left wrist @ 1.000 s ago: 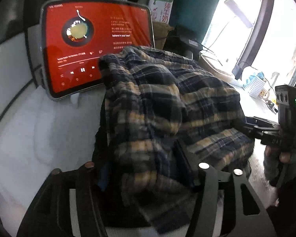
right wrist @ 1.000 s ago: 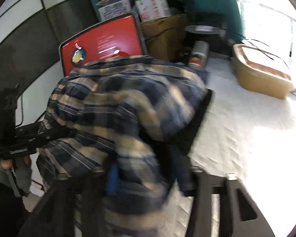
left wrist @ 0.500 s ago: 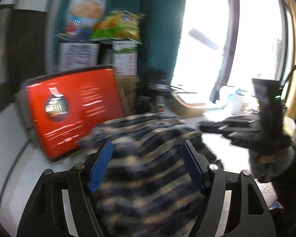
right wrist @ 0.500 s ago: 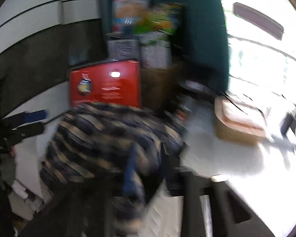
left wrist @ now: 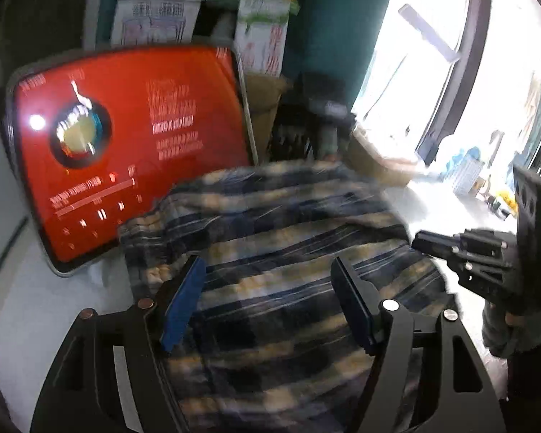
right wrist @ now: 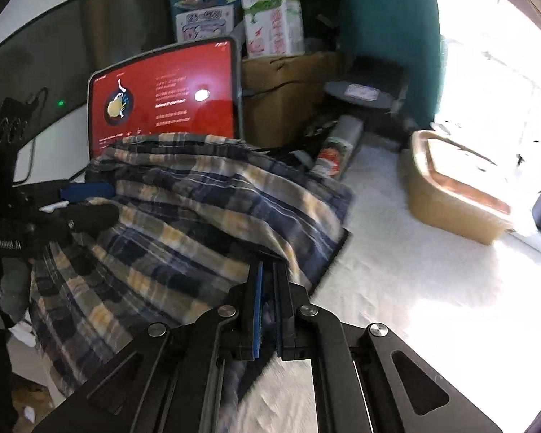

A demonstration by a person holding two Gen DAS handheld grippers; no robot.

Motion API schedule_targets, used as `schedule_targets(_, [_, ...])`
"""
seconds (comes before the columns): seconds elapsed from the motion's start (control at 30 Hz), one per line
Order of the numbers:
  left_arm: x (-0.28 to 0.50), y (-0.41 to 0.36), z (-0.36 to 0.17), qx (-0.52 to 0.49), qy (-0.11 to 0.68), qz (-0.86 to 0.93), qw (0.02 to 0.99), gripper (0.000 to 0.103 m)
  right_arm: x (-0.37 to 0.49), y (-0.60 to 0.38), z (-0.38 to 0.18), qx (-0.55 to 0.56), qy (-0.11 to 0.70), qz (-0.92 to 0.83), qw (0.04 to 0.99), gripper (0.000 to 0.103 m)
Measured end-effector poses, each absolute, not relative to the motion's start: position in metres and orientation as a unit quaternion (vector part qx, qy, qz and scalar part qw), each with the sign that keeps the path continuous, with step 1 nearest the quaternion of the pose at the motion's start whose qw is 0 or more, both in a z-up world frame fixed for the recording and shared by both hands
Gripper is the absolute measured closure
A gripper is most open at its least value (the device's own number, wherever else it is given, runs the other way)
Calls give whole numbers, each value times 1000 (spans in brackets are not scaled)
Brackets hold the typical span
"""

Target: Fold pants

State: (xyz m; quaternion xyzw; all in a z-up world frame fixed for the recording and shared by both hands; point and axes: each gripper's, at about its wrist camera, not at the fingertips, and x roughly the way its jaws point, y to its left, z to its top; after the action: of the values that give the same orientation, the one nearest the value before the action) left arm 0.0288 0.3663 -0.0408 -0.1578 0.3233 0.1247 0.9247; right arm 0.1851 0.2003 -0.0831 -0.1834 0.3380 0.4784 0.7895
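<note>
The plaid pants [left wrist: 285, 252], navy, white and tan, lie bunched on the white table; they also show in the right wrist view [right wrist: 184, 216]. My left gripper [left wrist: 270, 303] is open, its blue pads spread wide just above the cloth, holding nothing. It also shows at the left of the right wrist view [right wrist: 86, 202], over the pants' left edge. My right gripper [right wrist: 267, 281] is shut, its pads pinching the pants' right edge. It shows at the right of the left wrist view [left wrist: 436, 247].
A tablet with a red screen [left wrist: 126, 151] stands just behind the pants [right wrist: 162, 93]. Boxes and snack bags [right wrist: 270, 29] are stacked behind it. A tan lidded container [right wrist: 458, 191] sits at the right on the white table [right wrist: 414, 288], near a bright window.
My left gripper has let go of the pants and opened wide. The raised cloth has dropped onto the table. My right gripper stays shut on the cloth edge.
</note>
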Motion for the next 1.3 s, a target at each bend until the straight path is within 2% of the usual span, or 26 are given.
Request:
schedule_targets(0.03, [24,359,-36,-160,303,118,932,27,184,190,-79,-179,336,471,795,94])
schedule_targets(0.07, [19,344,-28,-159,283,111,939,11,184,174,-75,-170,333,464,803,94])
schedule_targets(0.13, [16,319,-19,-144,262,95,950,0,184,143,-63,-153,328,456,813,94])
schedule_targets(0.27, [16,254,-9,-100,245,77,961,0,174,91,-50,-143,312,424,838,93])
schedule_targets(0.33, [18,229,-10,-101,241,73,963,0,171,62,-44,-134,309,405,850,79])
schedule_targets(0.4, [23,205,-15,-110,235,67,963,0,167,32,-40,-121,306,386,862,30])
schedule_targets(0.43, [25,191,-16,-107,231,68,965,0,166,14,-38,-111,304,377,868,23])
schedule_targets(0.83, [9,106,-8,-108,183,101,972,0,127,-145,-23,-90,285,232,926,19])
schedule_targets(0.97, [-1,90,4,-82,172,102,976,0,105,-172,-8,-95,248,203,943,9])
schedule_targets(1.17, [-22,79,33,-65,115,113,985,0,82,-193,18,-81,207,189,957,5])
schedule_targets(1.3, [-25,73,43,-48,105,124,986,0,72,-197,32,-76,189,179,963,3])
